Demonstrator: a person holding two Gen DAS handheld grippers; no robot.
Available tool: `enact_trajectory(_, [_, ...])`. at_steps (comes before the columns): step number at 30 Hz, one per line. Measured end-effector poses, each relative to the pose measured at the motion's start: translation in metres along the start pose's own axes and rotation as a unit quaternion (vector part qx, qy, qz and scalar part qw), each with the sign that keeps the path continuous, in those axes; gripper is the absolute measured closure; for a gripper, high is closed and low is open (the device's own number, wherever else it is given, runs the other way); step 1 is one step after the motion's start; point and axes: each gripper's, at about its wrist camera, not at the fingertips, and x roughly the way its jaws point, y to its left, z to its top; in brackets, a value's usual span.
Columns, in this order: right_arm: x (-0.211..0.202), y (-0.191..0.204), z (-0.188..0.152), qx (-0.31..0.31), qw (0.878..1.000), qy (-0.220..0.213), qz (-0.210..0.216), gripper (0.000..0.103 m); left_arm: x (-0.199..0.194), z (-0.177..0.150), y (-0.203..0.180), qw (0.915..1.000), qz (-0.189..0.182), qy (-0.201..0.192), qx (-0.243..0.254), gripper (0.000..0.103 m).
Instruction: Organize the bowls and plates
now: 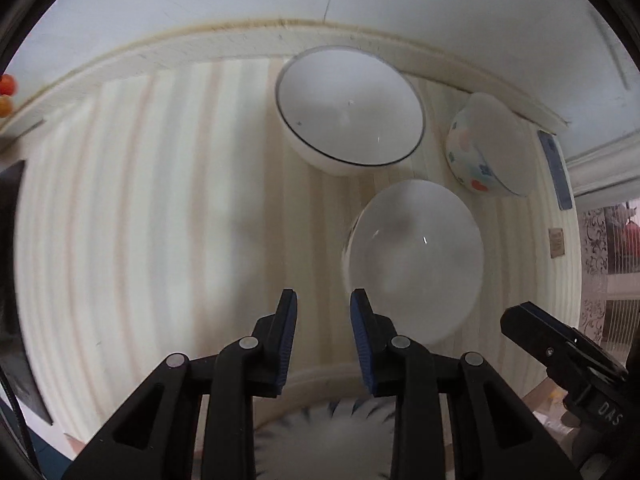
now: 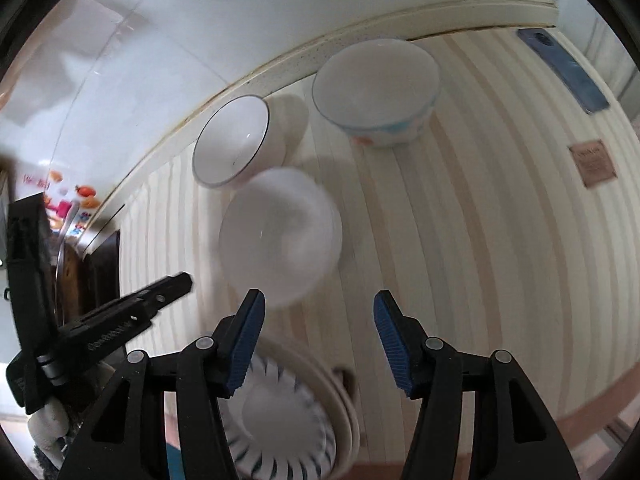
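— From my feed, the tablecloth (image 2: 460,240) is cream with pale pink and grey stripes.

— And the bowls?

— I see a plain white bowl (image 2: 280,236), a white one with a thin dark rim line (image 1: 350,110), and a white floral bowl (image 1: 486,152) dotted blue and orange-red.

— The plate?

— My right view shows a white plate (image 2: 280,412) ringed with dark blue dashes. Finger pads (image 2: 244,344) are blue on black.

Two wrist fisheyes, facing down, sharing bowls (image 1: 414,256)
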Motion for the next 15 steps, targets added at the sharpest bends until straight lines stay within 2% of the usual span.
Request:
enact_trajectory(1, [0.007,-0.002,0.007,0.002,1.0,0.003,0.003,0.043,0.006,0.004,-0.002,1.0,-0.003,0.005,-0.001,0.078])
enact_trajectory(2, [0.013,-0.002,0.014,0.001,1.0,0.007,0.005,0.043,0.012,0.007,-0.005,0.9991,-0.024,0.016,0.03,0.078])
enact_trajectory(4, [0.027,-0.004,0.027,-0.004,1.0,0.011,0.003,0.044,0.021,0.012,-0.009,0.9993,-0.027,0.017,0.019,0.078])
enact_trajectory(6, [0.042,-0.006,0.037,-0.01,1.0,0.021,0.006,0.049,0.025,0.015,-0.015,0.9996,-0.018,0.014,0.015,0.079])
enact_trajectory(8, [0.056,-0.009,0.043,-0.017,0.999,0.036,0.006,0.067,0.027,0.016,-0.018,0.9998,-0.014,0.013,0.007,0.087])
enact_trajectory(9, [0.063,-0.01,0.044,-0.022,0.999,0.045,0.009,0.073,0.027,0.016,-0.02,0.9999,-0.011,0.011,0.0,0.087])
enact_trajectory(10, [0.068,-0.012,0.045,-0.028,0.998,0.049,0.01,0.084,0.027,0.016,-0.021,0.9999,-0.006,0.008,-0.004,0.087])
enact_trajectory(11, [0.071,-0.012,0.046,-0.037,0.998,0.051,0.01,0.089,0.026,0.015,-0.023,1.0,-0.001,0.003,-0.007,0.087])
enact_trajectory(15, [0.075,-0.007,0.046,-0.075,0.996,0.041,0.0,0.092,0.021,0.008,-0.03,0.9998,0.015,-0.004,-0.012,0.089])
